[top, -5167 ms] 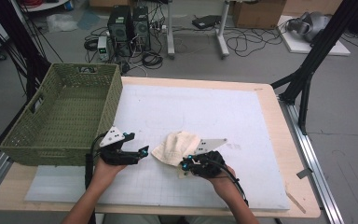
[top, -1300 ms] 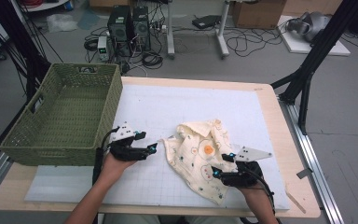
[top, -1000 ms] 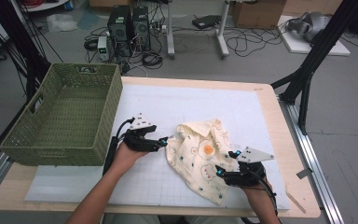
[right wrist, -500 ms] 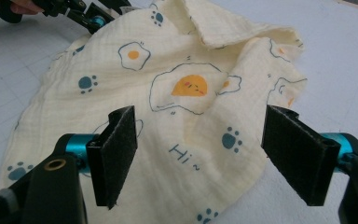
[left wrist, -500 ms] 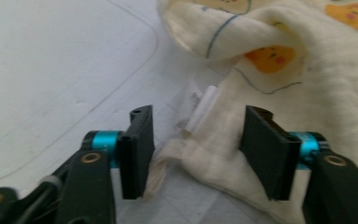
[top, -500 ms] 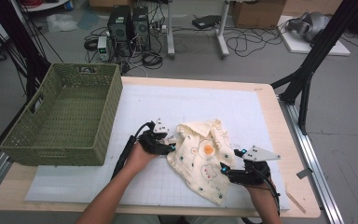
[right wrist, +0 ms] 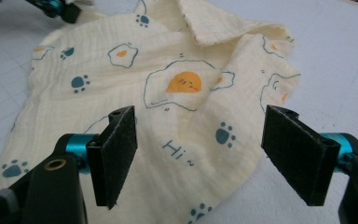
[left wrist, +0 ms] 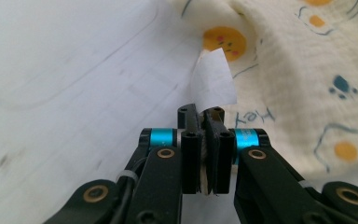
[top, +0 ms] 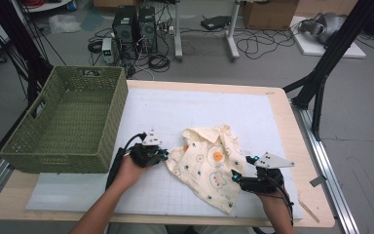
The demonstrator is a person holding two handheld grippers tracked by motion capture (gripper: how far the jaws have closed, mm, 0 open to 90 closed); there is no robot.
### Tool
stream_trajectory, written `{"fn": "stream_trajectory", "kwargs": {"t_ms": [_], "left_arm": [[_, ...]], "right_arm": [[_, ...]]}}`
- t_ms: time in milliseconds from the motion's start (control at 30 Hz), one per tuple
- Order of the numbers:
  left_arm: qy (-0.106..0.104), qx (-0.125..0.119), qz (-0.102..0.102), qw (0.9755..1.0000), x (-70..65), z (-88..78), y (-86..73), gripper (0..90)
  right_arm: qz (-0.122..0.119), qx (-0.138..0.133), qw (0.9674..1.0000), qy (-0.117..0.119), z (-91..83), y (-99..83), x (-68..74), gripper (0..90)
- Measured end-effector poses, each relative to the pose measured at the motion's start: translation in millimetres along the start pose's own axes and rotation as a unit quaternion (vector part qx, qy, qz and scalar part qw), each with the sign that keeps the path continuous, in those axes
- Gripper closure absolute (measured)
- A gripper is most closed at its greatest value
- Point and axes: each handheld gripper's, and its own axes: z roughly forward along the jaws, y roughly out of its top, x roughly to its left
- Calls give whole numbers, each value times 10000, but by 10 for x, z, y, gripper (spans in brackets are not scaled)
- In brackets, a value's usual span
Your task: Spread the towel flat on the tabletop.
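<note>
Left gripper view: left gripper (left wrist: pixel 204 140) just closed, clamping shirt (left wrist: pixel 303 70) edge beside white label (left wrist: pixel 213 79). Right gripper (right wrist: pixel 200 154) open over shirt's near right hem.

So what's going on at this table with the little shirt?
A person holds a gripper in each hand and is working on a small cream shirt printed with fried eggs and paw prints, spread on the white mat. The left gripper has just been closing and is now shut on the shirt's edge, by a white tag. The right gripper hovers open over the shirt's other side. A green woven basket stands at the left.
</note>
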Motion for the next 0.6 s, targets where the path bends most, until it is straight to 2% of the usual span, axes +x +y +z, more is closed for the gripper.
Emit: {"fn": "stream_trajectory", "kwargs": {"t_ms": [33,100,167,233,267,300,467,600], "left_arm": [[0,0,0,10000,0,0,0,854],[40,-122,-185,9997,35,-200,-159,854],[56,-124,-207,9997,41,-260,-208,854],[97,-150,-246,9995,18,-404,-330,854],[97,-150,-246,9995,18,-404,-330,854],[105,-155,-198,9996,-22,-481,-385,854],[80,-140,-115,9998,-131,-641,-496,854],[-94,-48,-11,9999,-259,-771,-606,854]], "right_arm": [[46,2,10000,-12,0,-1,-1,261],[62,10,10000,-23,-4,-2,-6,261],[74,4,10000,-48,-6,0,-6,261],[86,12,9999,-81,-1,0,-7,261],[82,19,9999,-98,3,-1,-13,261],[114,37,9999,-111,8,-3,-14,262],[193,100,9996,-201,24,-32,-50,261],[386,184,9983,-394,40,-56,-93,268]]}}
